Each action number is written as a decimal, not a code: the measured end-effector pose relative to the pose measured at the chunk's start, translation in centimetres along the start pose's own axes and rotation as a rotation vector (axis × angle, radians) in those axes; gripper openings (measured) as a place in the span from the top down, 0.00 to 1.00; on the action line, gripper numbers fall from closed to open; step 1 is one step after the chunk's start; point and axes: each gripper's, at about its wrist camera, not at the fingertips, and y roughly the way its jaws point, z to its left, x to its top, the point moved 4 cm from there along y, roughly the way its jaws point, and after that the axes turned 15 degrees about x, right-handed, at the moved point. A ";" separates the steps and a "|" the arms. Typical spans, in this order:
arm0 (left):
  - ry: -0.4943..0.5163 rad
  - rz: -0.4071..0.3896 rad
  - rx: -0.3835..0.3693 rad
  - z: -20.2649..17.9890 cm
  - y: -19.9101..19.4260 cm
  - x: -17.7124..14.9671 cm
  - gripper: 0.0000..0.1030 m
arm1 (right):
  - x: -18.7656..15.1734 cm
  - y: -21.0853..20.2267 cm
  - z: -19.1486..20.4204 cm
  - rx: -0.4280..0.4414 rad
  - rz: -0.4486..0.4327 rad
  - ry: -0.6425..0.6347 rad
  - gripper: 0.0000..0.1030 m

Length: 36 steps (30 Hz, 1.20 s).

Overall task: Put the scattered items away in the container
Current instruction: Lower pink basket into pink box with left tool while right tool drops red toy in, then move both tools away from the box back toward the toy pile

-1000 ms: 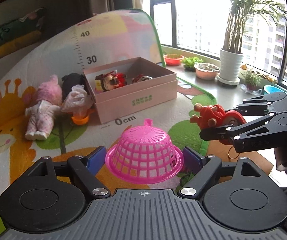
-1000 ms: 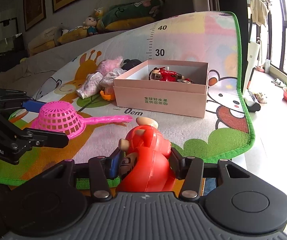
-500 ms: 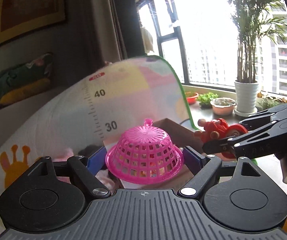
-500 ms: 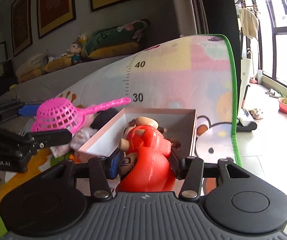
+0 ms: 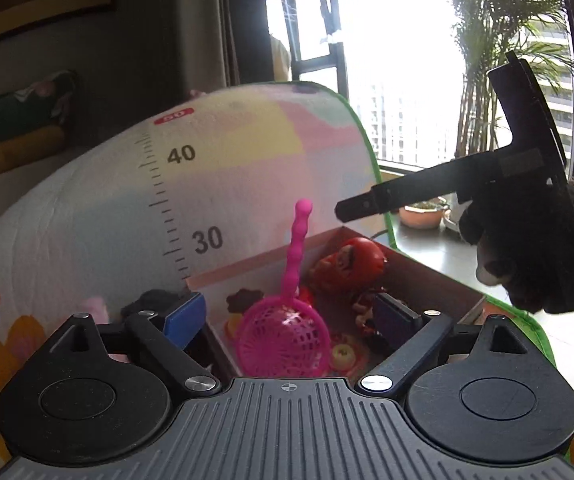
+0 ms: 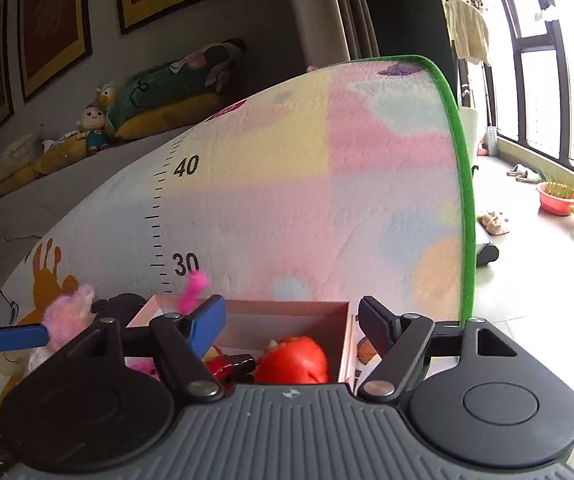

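Observation:
The pink box (image 5: 427, 280) lies just below both grippers on the play mat. The pink strainer (image 5: 283, 340) rests inside it, handle sticking up. My left gripper (image 5: 287, 316) hangs open above it, fingers clear of the strainer. The red toy figure (image 5: 351, 264) lies in the box's far part among other small toys. My right gripper (image 5: 351, 210), held by a dark-gloved hand, hovers over the box. In the right wrist view the right gripper (image 6: 291, 320) is open, and the red toy figure (image 6: 291, 360) sits loose below in the box (image 6: 345, 344).
A pink plush doll (image 6: 71, 308) and a black-haired doll (image 6: 123, 304) lie on the mat left of the box. The mat (image 6: 287, 200) curves up behind it. Potted plants (image 6: 557, 196) stand on the floor by the windows at right.
Both grippers moved forward over the box and opened. The strainer left my left gripper and the red toy left my right gripper; both now lie in the box.

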 end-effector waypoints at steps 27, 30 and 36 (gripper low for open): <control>-0.200 0.233 0.320 12.9 -1.9 -9.1 0.05 | 0.0 3.9 14.4 -0.193 0.112 -0.565 0.27; -0.226 0.235 0.318 13.4 -1.7 -9.4 0.05 | 0.9 0.7 14.6 -0.107 0.039 -0.479 0.27; -0.253 0.246 0.316 13.8 -1.3 -10.0 0.05 | -2.4 -1.8 18.8 0.157 0.123 -0.544 0.18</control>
